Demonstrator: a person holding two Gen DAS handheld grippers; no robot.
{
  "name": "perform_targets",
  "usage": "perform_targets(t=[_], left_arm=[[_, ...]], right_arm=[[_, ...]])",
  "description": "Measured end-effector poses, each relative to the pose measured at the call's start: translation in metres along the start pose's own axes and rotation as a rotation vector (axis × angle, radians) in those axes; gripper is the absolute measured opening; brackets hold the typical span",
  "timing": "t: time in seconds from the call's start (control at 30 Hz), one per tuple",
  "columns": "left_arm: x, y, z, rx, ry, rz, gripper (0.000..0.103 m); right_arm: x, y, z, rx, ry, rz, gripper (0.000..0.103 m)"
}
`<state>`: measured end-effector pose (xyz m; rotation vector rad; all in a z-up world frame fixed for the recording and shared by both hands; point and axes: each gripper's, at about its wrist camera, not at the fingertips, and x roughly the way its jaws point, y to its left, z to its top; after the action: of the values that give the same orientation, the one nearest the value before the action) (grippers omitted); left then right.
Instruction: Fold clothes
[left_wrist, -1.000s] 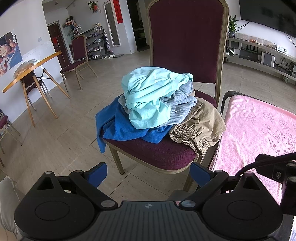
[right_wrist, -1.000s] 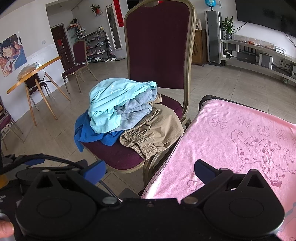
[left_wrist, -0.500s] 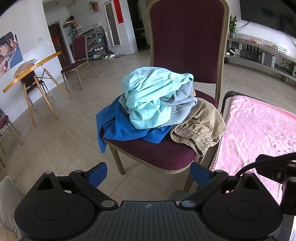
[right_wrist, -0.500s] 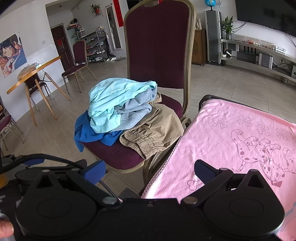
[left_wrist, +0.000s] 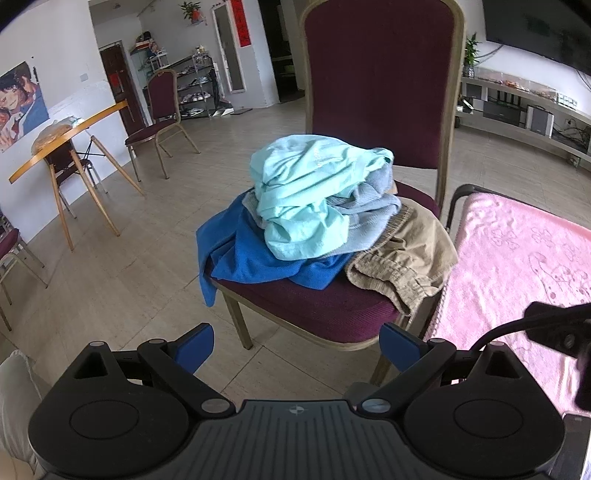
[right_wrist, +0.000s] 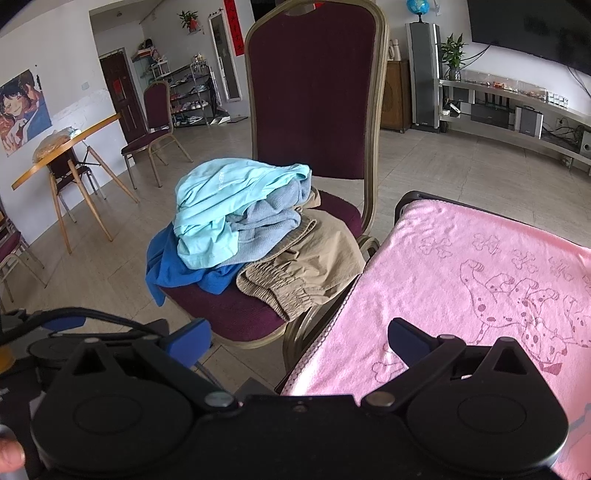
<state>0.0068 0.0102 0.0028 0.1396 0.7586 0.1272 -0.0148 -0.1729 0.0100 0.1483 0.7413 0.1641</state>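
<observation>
Left claw (left_wrist: 295, 345), seen from its own wrist camera, with both blue-tipped fingers (left_wrist: 194, 347) spread wide and nothing between them; it hangs in the air in front of the chair (left_wrist: 380, 85), touching no cloth. Right claw (right_wrist: 299, 341), likewise spread wide and empty, its left finger over the floor beside the chair seat and its right finger (right_wrist: 408, 341) above the near edge of the pink towel (right_wrist: 480, 266), with no contact evident. The clothes form a loose, unfolded heap on the maroon chair seat: a pale mint garment (left_wrist: 306, 199) lies crumpled on top, a grey-blue knit garment (left_wrist: 373, 210) sits under it and shows to its right, a bright blue garment (left_wrist: 251, 254) lies lowest at the left and droops over the seat's front left edge, and a tan garment (left_wrist: 402, 258) with a gathered elastic band lies at the right, touching the grey-blue one and reaching the seat's right edge. The pink towel, printed with spotted dogs and bones, is spread flat over the worktop (right_wrist: 402, 201) just beside the chair on its right, and carries no clothing. A wooden side table (left_wrist: 70, 136) and a second maroon chair (left_wrist: 162, 107) stand well apart in the background.
</observation>
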Motion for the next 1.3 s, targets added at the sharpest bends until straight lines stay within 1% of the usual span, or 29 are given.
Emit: perform_targets(t=[0.1,0.17,0.3,0.37,0.43,0.5,0.53,0.57,0.63,0.67,0.7,0.73,0.8,0.93,0.97,1.07,1.13,1.17,1.2,1.23,1.3], left_arm=[[0.007,0.012,0.006,-0.033,-0.005,0.022,0.098],[0.014,0.022,0.011,-0.055,-0.008,0.031,0.098],[0.032,0.044,0.021,-0.110,-0.006,0.037,0.094],[0.044,0.055,0.026,-0.132,0.001,0.040,0.093],[0.055,0.065,0.030,-0.148,0.002,0.053,0.087],[0.067,0.074,0.035,-0.165,0.006,0.065,0.080],[0.073,0.079,0.038,-0.174,0.008,0.070,0.080],[0.079,0.083,0.040,-0.184,0.012,0.073,0.079],[0.093,0.090,0.044,-0.204,0.022,0.070,0.074],[0.100,0.092,0.046,-0.211,0.027,0.067,0.072],[0.107,0.094,0.047,-0.215,0.031,0.066,0.071],[0.113,0.094,0.048,-0.210,0.029,0.069,0.071],[0.124,0.093,0.050,-0.187,0.015,0.089,0.071],[0.143,0.094,0.051,-0.210,-0.001,0.160,0.072],[0.149,0.096,0.053,-0.222,0.014,0.158,0.072],[0.161,0.102,0.055,-0.254,0.066,0.103,0.071],[0.164,0.101,0.055,-0.243,0.080,0.102,0.071],[0.165,0.100,0.054,-0.238,0.087,0.099,0.071],[0.165,0.100,0.053,-0.239,0.098,0.090,0.072],[0.166,0.099,0.052,-0.242,0.111,0.074,0.073],[0.164,0.099,0.051,-0.254,0.146,0.019,0.078]], right_arm=[[0.005,0.000,0.009,0.001,-0.014,0.007,0.103],[0.010,0.000,0.017,0.001,-0.027,0.027,0.103],[0.031,-0.001,0.042,0.043,-0.044,0.096,0.103],[0.045,-0.001,0.056,0.080,-0.049,0.145,0.103],[0.062,0.002,0.072,0.113,-0.058,0.197,0.103],[0.078,0.008,0.086,0.117,-0.068,0.222,0.102],[0.087,0.011,0.093,0.117,-0.074,0.228,0.100],[0.097,0.013,0.101,0.126,-0.076,0.231,0.095],[0.120,0.015,0.115,0.160,-0.070,0.234,0.086],[0.134,0.015,0.122,0.183,-0.058,0.236,0.072],[0.148,0.013,0.128,0.204,-0.038,0.241,0.062],[0.163,0.012,0.133,0.224,-0.015,0.248,0.056],[0.191,0.008,0.141,0.258,0.023,0.263,0.050],[0.235,0.004,0.153,0.314,0.044,0.317,0.051],[0.245,0.004,0.155,0.324,0.052,0.323,0.051],[0.272,0.009,0.158,0.343,0.083,0.327,0.051],[0.290,0.011,0.159,0.358,0.106,0.325,0.050],[0.294,0.013,0.158,0.366,0.107,0.323,0.048],[0.297,0.014,0.157,0.373,0.101,0.322,0.039],[0.296,0.015,0.156,0.375,0.087,0.317,0.025],[0.285,0.017,0.158,0.368,0.047,0.314,0.010]])
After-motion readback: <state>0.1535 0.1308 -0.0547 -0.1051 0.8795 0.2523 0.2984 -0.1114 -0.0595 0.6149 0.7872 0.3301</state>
